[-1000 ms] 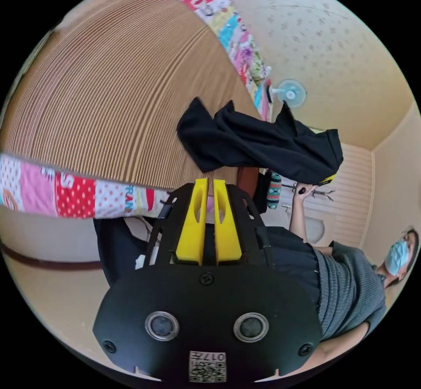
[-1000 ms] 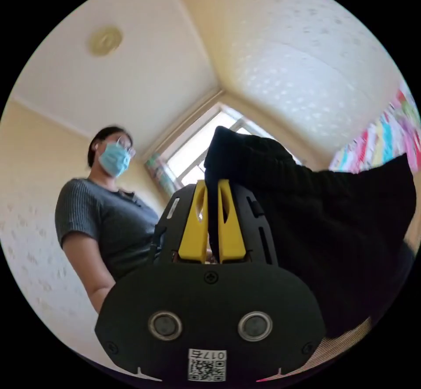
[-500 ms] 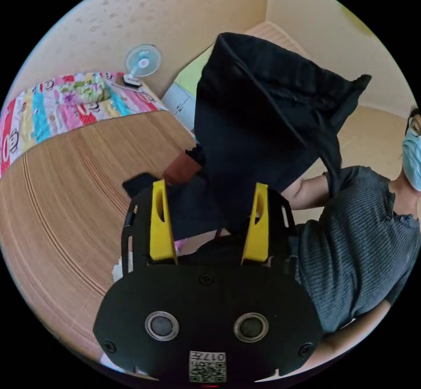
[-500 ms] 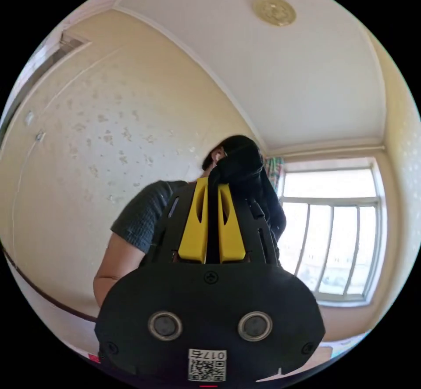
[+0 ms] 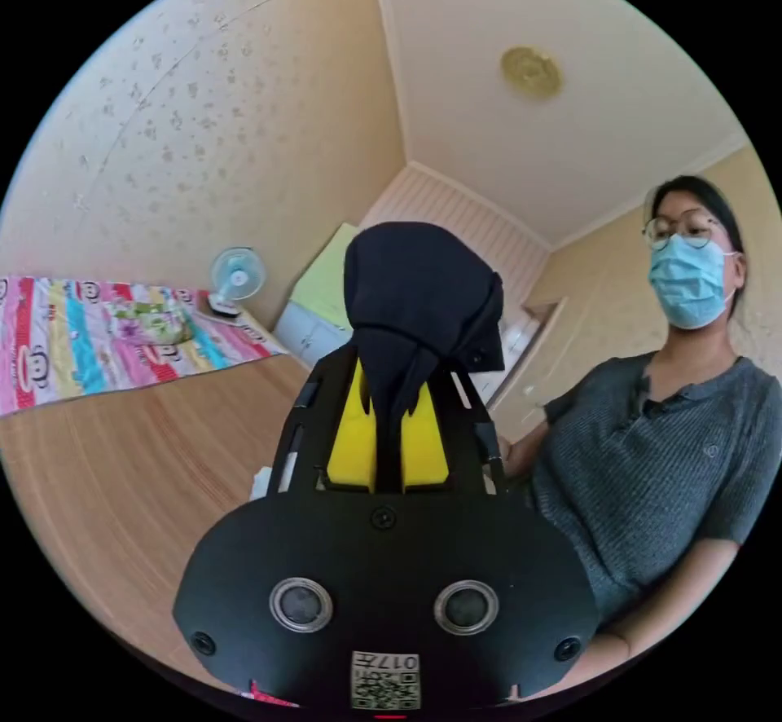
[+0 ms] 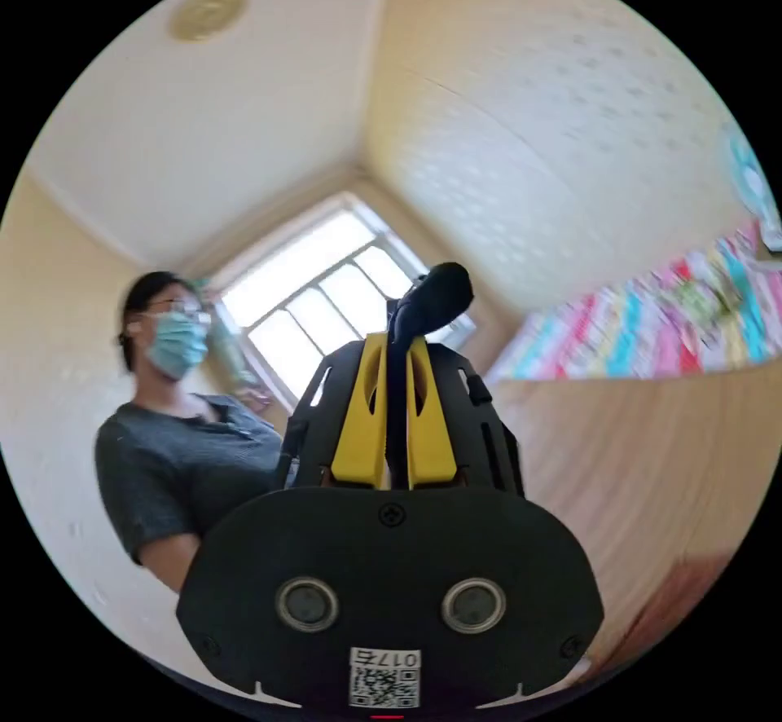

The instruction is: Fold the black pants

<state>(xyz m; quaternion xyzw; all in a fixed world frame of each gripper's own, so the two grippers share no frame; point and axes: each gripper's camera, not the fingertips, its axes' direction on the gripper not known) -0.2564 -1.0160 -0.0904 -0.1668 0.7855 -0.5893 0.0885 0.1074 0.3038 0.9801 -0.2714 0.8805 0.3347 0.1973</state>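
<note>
pants (image 5: 415,290): we see matt black cloth | jaws: smooth yellow plastic | mat (image 5: 122,461): finely ribbed woven straw, we think | person's top (image 5: 652,445): grey ribbed knit

Pants (image 5: 415,298) between both claws' jaws

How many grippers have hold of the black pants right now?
2. The left gripper is shut on a bunch of the black pants; the right gripper pinches another fold of them.

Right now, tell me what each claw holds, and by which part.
Both the left claw and the right claw are shut on bunched black fabric pants; which part cannot be told.
</note>
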